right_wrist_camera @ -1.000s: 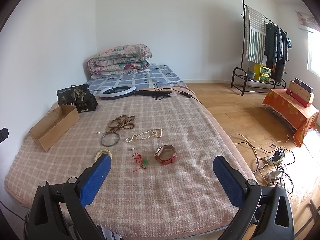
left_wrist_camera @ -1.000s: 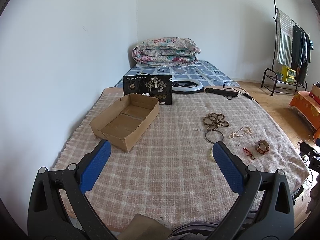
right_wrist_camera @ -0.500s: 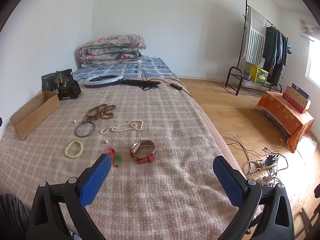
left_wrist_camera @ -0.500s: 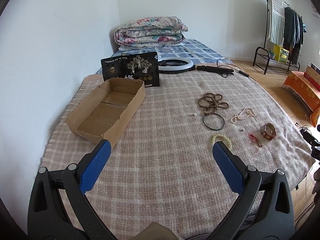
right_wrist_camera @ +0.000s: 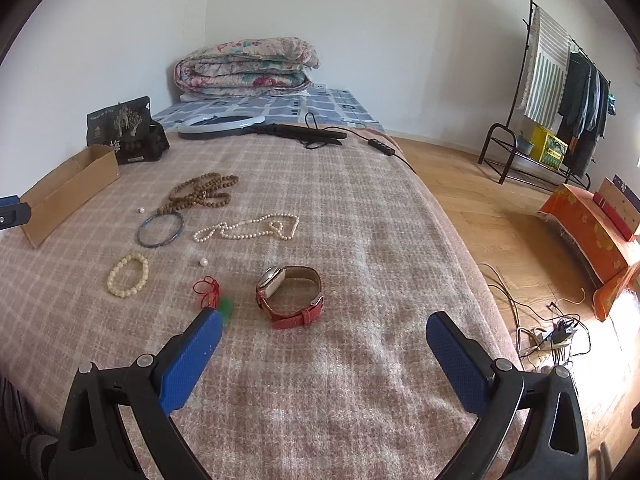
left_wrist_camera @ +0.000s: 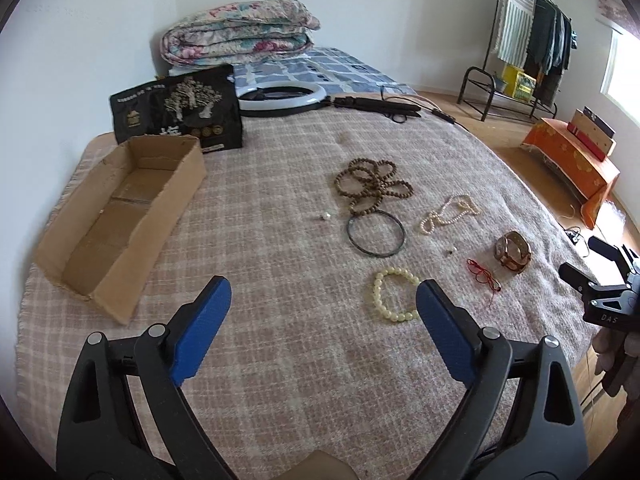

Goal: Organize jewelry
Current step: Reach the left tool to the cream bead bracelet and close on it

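A bed covered by a pink checked blanket (left_wrist_camera: 280, 340) filled a white-walled room, with a folded floral quilt (left_wrist_camera: 240, 32) at its far end and a clothes rack (right_wrist_camera: 560, 92) standing on the wooden floor off the right edge. A ring light (left_wrist_camera: 280, 98) and a black printed bag (left_wrist_camera: 180, 110) lay toward the far end of the blanket. Along the left edge sat an open cardboard box (left_wrist_camera: 116, 216), holding nothing that could be seen. The jewelry was scattered mid-blanket: brown bead strands (left_wrist_camera: 372, 186), a dark bangle (left_wrist_camera: 376, 234) just beside them, a pearl necklace (right_wrist_camera: 248, 230), a cream bead bracelet (left_wrist_camera: 394, 294), a red cord (right_wrist_camera: 208, 290) and a red-strapped watch (right_wrist_camera: 290, 296) nearest the right edge, with loose pearls (right_wrist_camera: 204, 262) between. The left gripper (left_wrist_camera: 322, 320) hovered spread wide above the blanket, gripping nothing, its right finger's tip overlapping the cream bracelet in the left wrist view. The right gripper (right_wrist_camera: 324, 344) was likewise wide open and empty, just short of the watch, its left finger beside the red cord.
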The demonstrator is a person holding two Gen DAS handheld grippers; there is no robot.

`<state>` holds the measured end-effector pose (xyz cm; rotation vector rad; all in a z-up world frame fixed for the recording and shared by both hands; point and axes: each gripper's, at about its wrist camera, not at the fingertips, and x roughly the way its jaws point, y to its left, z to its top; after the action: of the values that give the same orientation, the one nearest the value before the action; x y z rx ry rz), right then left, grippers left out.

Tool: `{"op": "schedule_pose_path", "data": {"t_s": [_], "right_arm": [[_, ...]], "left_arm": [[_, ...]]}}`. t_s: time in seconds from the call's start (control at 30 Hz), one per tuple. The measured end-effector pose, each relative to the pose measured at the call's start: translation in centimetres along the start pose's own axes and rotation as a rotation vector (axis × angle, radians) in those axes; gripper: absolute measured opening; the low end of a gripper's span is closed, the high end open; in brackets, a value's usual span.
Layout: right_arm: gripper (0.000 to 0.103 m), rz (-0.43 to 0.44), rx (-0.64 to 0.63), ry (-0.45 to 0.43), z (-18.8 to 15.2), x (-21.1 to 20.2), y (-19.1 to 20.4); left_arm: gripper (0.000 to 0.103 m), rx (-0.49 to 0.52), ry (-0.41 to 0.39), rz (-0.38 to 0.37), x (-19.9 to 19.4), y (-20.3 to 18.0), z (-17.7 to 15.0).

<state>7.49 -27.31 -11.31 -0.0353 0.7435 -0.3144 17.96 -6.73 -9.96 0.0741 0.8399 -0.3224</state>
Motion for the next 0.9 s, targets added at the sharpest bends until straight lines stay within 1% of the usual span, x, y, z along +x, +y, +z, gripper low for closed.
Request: {"op": "schedule_pose_path", "data": {"t_s": [0.1, 0.17, 0.2, 0.23, 0.4, 0.53, 0.6, 0.67, 0.7, 0.73, 0.87, 0.9], "right_arm": [[0.103, 0.018, -0.001, 0.019, -0.1, 1.3, 0.1], [0.103, 0.020, -0.005, 0.030, -0.1, 1.9, 0.2], [0.103, 0.023, -0.008, 0.034, -0.2, 2.3, 0.3], [0.103, 0.029, -0.012, 0.036, -0.2, 2.6, 0.3], [0.103, 0.054, -0.050, 0.054, -0.2, 4.1, 1.1], [0.103, 0.075, -0.060, 0.069, 0.0, 5.3, 1.3], [0.103, 0.071, -0.062, 0.079, 0.1, 6.0, 1.2], [0.103, 0.067, -0.065, 0.085, 0.3, 6.8, 1.0], [0.103, 0.073, -0.066, 0.091, 0.4, 7.2, 0.8], [0.103, 0.080, -0.067, 0.099, 0.5, 7.6, 0.7], [0.103, 0.098, -0.090, 0.133, 0.7, 9.0, 0.6], [0.103, 0.097, -0.093, 0.142, 0.7, 9.3, 0.7]], "left_arm": [[0.082, 0.032, 0.050, -0.026, 2.1, -1.2, -0.2], [0.080, 0.040, 0.079, -0.041, 3.3, -1.8, -0.3], [0.076, 0.046, 0.095, -0.050, 3.9, -2.0, -0.2], [0.070, 0.051, 0.108, -0.058, 4.4, -2.2, -0.2], [0.059, 0.062, 0.155, -0.089, 6.7, -2.8, 0.1], [0.059, 0.075, 0.195, -0.126, 8.3, -3.3, -0.1], [0.057, 0.089, 0.211, -0.128, 9.0, -3.6, -0.3], [0.054, 0.101, 0.226, -0.122, 9.7, -3.9, -0.6], [0.049, 0.105, 0.230, -0.122, 10.0, -4.0, -0.7], [0.046, 0.108, 0.237, -0.121, 10.3, -4.1, -0.7], [0.044, 0.106, 0.246, -0.118, 11.3, -4.3, -0.9], [0.042, 0.105, 0.250, -0.118, 11.5, -4.3, -0.9]]}}
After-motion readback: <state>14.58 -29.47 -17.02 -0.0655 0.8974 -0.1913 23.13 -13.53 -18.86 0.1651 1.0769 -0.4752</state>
